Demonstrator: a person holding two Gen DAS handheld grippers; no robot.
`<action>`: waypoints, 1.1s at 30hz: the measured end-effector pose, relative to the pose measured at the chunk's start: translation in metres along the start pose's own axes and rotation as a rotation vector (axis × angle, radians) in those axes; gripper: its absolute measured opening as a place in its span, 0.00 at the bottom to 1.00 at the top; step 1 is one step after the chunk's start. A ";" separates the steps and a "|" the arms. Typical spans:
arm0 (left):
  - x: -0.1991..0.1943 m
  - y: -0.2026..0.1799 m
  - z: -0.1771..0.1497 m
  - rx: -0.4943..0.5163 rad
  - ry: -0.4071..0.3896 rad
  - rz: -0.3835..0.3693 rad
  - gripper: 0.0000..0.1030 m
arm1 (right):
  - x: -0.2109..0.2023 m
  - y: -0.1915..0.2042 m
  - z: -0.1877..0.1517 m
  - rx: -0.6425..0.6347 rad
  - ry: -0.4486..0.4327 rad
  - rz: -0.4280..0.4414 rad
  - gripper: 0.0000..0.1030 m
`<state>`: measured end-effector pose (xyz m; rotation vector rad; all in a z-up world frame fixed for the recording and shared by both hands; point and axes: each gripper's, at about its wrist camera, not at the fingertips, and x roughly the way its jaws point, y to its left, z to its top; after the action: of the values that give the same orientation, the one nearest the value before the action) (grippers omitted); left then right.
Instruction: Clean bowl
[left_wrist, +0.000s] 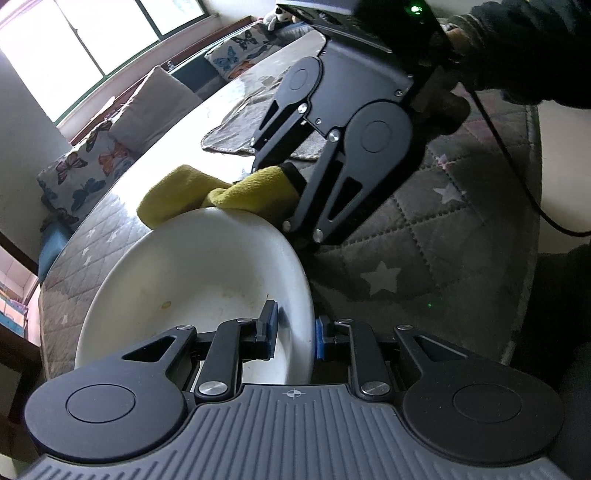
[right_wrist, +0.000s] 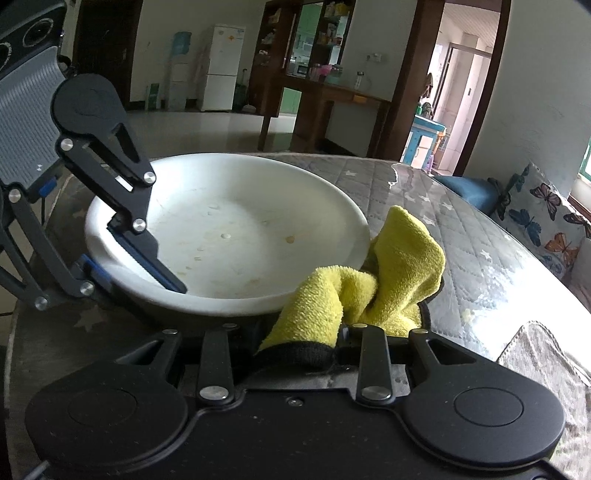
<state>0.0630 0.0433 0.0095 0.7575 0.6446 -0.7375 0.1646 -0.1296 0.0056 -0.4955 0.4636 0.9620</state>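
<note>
While the left gripper (left_wrist: 294, 334) clamps the bowl (right_wrist: 236, 229) rim between its pads to steady it, the right gripper (right_wrist: 341, 332) grips the yellow cloth (right_wrist: 391, 273) just ahead, outside the stained bowl, ready for wiping.

We record the bowl (right_wrist: 236, 229) on the quilted tabletop (right_wrist: 480, 266). The left tongs (left_wrist: 293, 338) straddle its near rim, one finger inside, one outside. The cloth (right_wrist: 373, 280) lies against the opposite rim, held in the right tongs (right_wrist: 314, 343).
</note>
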 end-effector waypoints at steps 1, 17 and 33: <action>-0.001 0.000 -0.001 0.001 0.000 -0.002 0.19 | 0.001 0.000 0.000 -0.002 0.001 -0.001 0.35; 0.004 0.000 0.006 -0.067 0.018 0.023 0.21 | -0.006 0.012 -0.002 0.004 -0.004 0.002 0.35; 0.004 0.003 0.007 -0.044 0.008 0.034 0.21 | -0.022 0.020 -0.009 0.012 -0.019 0.026 0.35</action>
<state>0.0698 0.0382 0.0115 0.7292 0.6518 -0.6871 0.1356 -0.1394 0.0077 -0.4701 0.4590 0.9877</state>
